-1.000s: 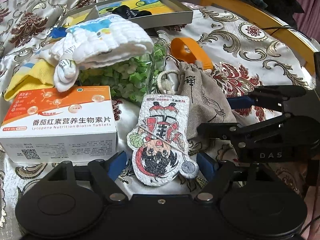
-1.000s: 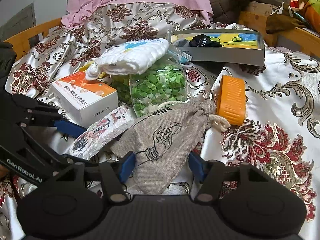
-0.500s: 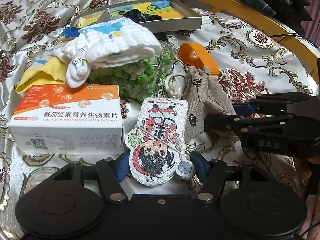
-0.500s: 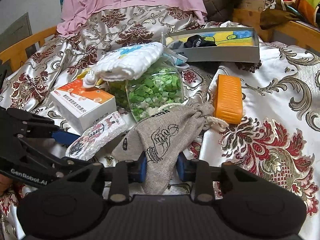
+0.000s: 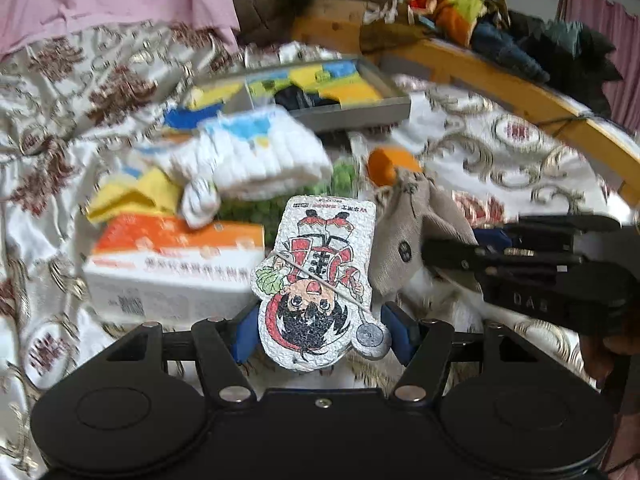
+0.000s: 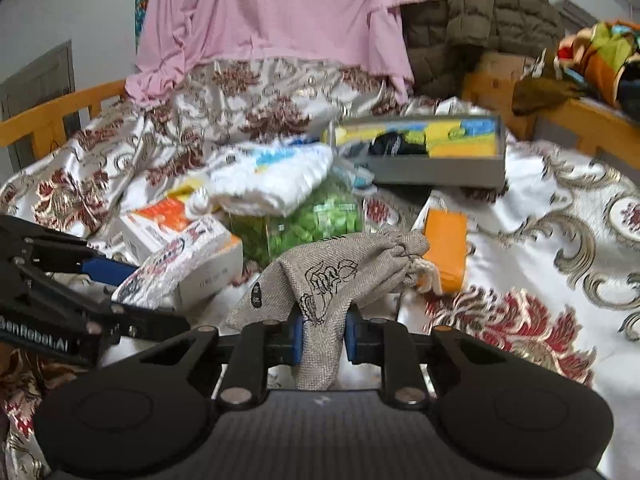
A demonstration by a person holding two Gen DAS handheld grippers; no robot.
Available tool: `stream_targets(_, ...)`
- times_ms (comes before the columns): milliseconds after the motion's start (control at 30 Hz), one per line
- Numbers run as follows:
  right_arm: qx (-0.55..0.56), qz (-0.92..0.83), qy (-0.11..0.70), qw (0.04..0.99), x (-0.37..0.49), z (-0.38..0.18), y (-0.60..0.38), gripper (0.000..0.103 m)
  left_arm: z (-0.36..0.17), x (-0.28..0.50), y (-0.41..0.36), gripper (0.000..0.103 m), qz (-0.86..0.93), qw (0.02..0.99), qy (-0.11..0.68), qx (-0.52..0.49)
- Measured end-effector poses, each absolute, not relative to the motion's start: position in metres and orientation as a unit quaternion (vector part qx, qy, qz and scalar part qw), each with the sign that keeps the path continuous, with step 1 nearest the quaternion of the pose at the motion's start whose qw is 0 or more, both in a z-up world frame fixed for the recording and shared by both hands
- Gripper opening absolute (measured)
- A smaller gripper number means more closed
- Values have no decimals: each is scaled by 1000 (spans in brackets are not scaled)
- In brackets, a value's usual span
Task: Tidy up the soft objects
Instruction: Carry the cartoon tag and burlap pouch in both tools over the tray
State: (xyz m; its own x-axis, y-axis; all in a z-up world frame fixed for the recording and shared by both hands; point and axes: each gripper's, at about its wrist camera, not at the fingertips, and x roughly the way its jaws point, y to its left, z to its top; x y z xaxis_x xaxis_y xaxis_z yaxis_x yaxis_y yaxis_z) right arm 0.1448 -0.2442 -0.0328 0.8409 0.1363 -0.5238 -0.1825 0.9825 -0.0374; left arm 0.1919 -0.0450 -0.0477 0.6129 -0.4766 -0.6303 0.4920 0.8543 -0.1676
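A flat cartoon-figure pad [image 5: 320, 280] stands upright off the bedspread, with my left gripper [image 5: 320, 332] shut on its lower end. From the right wrist view the same pad [image 6: 176, 264] shows side-on, beside the left gripper's blue fingertips [image 6: 108, 270]. My right gripper [image 6: 323, 332] has its jaws closing, and its blue pads pinch the bottom of a grey drawstring pouch [image 6: 340, 272], which hangs lifted and crumpled. The pouch [image 5: 416, 232] also appears right of the pad in the left wrist view.
A folded white cloth [image 5: 260, 156] lies over a clear container of green pieces [image 6: 304, 224]. An orange-and-white box [image 5: 172, 264], a yellow cloth [image 5: 136, 196] and an orange block [image 6: 446, 248] lie around it. A grey tray [image 6: 440, 168] sits behind, before the wooden bed rail [image 5: 520, 92].
My left gripper closed on the cartoon pad and raised it off the bedspread. My right gripper closed on the grey pouch and lifted it. Both views have tilted upward.
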Motion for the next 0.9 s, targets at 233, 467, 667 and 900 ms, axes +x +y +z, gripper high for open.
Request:
stream_targets(233,-34,71,208,975,135,-8,-254,21,-8,202,-48,66,-267,914,306,4)
stream_targets(467,-24,73,172,982,137,17,-263,22,18,230,-52,66,-260,924,281,-3)
stream_targets(667,-38,84,150,984,179,51,-275,22,38,273,-57,66,-252,932,261,1)
stream_targets(900,-57,79,145,985,276,78,-284,22,47,360,-68,66,-217,942,255,-21)
